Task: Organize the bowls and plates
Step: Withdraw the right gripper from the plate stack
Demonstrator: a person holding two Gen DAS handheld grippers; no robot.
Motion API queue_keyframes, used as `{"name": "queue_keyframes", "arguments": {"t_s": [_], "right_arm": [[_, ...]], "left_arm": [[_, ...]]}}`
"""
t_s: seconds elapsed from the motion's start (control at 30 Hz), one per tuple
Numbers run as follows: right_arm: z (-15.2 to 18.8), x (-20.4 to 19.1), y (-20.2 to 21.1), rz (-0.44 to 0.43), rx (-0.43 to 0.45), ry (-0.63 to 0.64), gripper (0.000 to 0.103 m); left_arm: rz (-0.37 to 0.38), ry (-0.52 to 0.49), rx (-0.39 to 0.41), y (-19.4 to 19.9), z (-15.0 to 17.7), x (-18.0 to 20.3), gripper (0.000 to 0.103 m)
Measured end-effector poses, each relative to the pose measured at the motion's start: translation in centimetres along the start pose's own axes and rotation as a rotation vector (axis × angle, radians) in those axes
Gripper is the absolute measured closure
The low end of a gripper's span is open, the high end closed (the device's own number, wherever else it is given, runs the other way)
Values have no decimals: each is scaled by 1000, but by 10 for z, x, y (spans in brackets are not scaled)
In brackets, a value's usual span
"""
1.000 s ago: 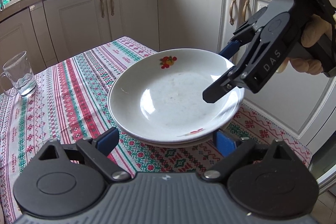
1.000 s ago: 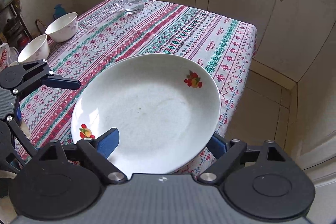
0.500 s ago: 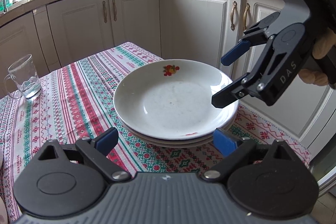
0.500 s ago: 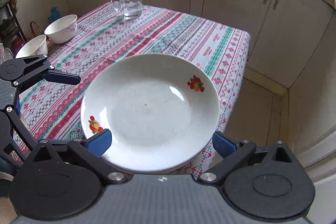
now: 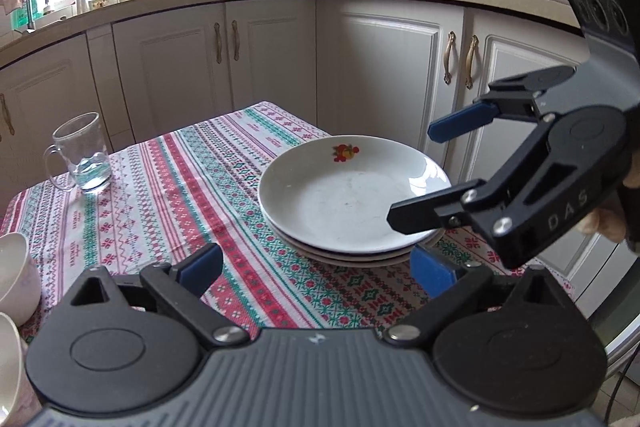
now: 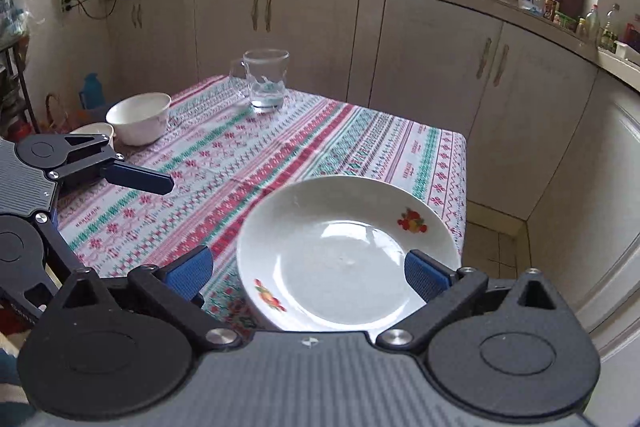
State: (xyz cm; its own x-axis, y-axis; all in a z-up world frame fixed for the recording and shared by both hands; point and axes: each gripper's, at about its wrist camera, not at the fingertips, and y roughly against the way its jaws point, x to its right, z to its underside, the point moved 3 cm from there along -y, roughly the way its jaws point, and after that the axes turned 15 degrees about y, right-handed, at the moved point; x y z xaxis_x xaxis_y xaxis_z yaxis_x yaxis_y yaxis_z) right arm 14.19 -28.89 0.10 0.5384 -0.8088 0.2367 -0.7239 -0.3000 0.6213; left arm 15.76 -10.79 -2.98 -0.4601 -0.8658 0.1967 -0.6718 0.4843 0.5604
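Note:
A stack of white plates (image 5: 352, 203) with a fruit print rests on the patterned tablecloth (image 5: 168, 195) near the table's right corner; it also shows in the right wrist view (image 6: 344, 255). My left gripper (image 5: 316, 267) is open and empty, just short of the stack. My right gripper (image 6: 308, 273) is open and empty, above and behind the stack's near edge; it shows from the side in the left wrist view (image 5: 416, 171). Two white bowls (image 6: 138, 117) stand at the table's left side, also at the left edge in the left wrist view (image 5: 16, 279).
A glass mug (image 5: 82, 153) with a little water stands at the far side of the table, also in the right wrist view (image 6: 266, 81). White kitchen cabinets (image 5: 384, 67) run behind the table. Floor tiles (image 6: 496, 247) lie past the table's right corner.
The top plate has come down onto the stack. Both grippers have let go of it and pulled back and up, away from the plates.

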Motion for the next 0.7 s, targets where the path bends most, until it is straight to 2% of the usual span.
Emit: {"name": "queue_keyframes", "arguments": {"t_s": [0.23, 0.4, 0.5, 0.6, 0.7], "right_arm": [[-9, -27, 8, -4, 59, -84, 0], [-16, -47, 10, -32, 91, -95, 0], [-20, -62, 7, -50, 56, -96, 0], [-29, -80, 6, -84, 43, -42, 0], [-39, -100, 8, -77, 60, 45, 0]], "left_arm": [[-20, 23, 28, 31, 6, -20, 3], [-55, 57, 47, 53, 11, -43, 3], [-79, 48, 42, 65, 19, -53, 3], [-99, 45, 41, 80, 26, -64, 3], [-129, 45, 51, 98, 33, -77, 3]]}}
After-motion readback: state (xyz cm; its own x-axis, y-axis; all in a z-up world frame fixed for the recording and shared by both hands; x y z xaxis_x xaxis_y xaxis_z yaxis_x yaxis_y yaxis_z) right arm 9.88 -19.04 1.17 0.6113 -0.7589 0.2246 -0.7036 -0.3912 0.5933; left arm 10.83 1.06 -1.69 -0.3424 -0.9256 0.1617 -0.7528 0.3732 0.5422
